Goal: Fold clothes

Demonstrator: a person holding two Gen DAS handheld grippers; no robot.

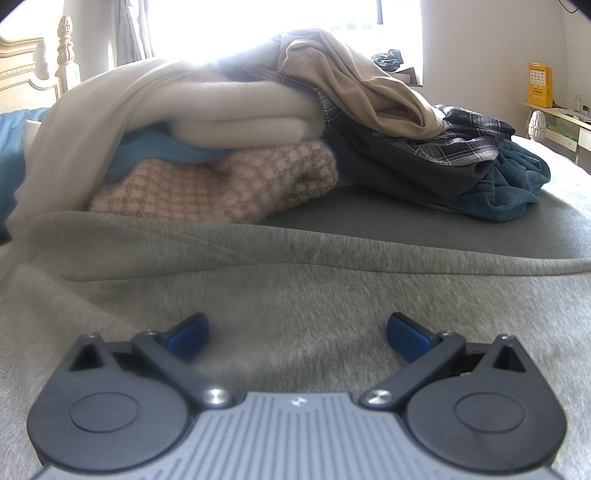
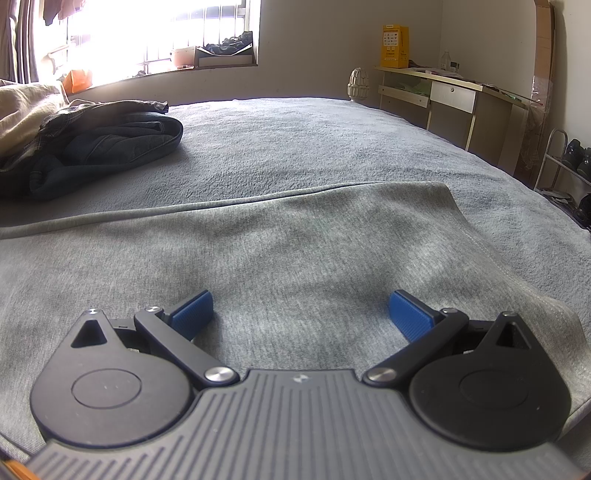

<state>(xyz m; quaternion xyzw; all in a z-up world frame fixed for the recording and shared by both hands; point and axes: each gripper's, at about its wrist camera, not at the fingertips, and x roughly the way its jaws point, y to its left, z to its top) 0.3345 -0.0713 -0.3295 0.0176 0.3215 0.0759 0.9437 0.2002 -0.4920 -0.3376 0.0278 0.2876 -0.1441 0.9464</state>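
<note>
A: Where is the grey sweatshirt (image 1: 295, 280)?

B: Spread flat on the bed (image 2: 314, 140), right under both grippers. In the right wrist view its far edge runs across the blanket and one corner (image 2: 443, 188) lies off to the right.

A: And the jaws?

B: The left gripper (image 1: 297, 332) has its jaws wide apart, holding nothing, low over the grey cloth. The right gripper (image 2: 301, 312) is the same: jaws spread, empty, just above the sweatshirt.

A: What lies beyond?

B: Just past the sweatshirt's far edge, a heap of clothes (image 1: 258, 129): a cream blanket on a checked orange-and-white knit (image 1: 221, 184), a tan garment (image 1: 351, 85) on top, plaid cloth and dark jeans (image 2: 110, 147) to the right.

A: Farther out?

B: A bright window (image 2: 147, 33), and by the far wall a desk (image 2: 443, 85) with a yellow box (image 2: 394, 46) on it.
</note>
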